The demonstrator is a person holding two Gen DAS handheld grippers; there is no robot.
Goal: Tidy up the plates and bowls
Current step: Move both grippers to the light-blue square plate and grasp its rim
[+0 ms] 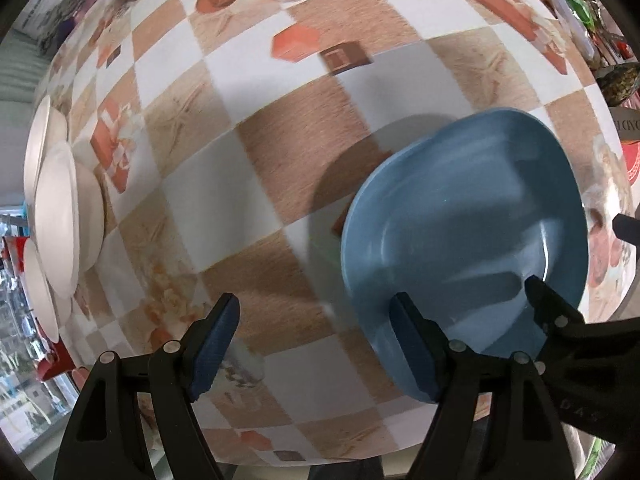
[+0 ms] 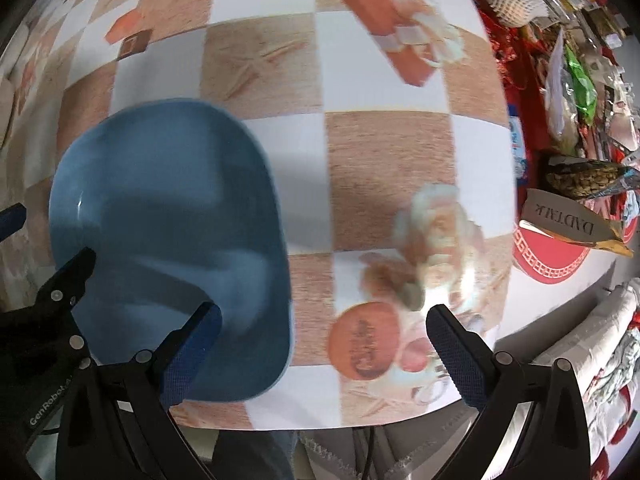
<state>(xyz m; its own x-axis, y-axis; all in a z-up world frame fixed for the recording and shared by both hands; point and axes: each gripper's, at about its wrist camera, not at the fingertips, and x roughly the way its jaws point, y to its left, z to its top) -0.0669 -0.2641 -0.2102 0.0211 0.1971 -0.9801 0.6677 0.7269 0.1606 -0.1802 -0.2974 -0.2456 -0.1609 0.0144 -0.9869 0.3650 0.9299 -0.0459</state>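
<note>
I judge the job barely begun: the glossy blue oval bowl (image 1: 472,240) sits alone near the counter's (image 1: 248,192) front edge, the white plate stack (image 1: 56,216) far left, both my hand-held grippers, left (image 1: 316,344) and right (image 2: 324,352), gaping empty.

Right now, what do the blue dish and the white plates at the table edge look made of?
Blue oval dish: likely glazed ceramic, possibly melamine; glossy, with a bright glint along the inner wall. White round plates: ceramic or melamine, smooth, with a duller sheen; too distorted to tell.
</note>
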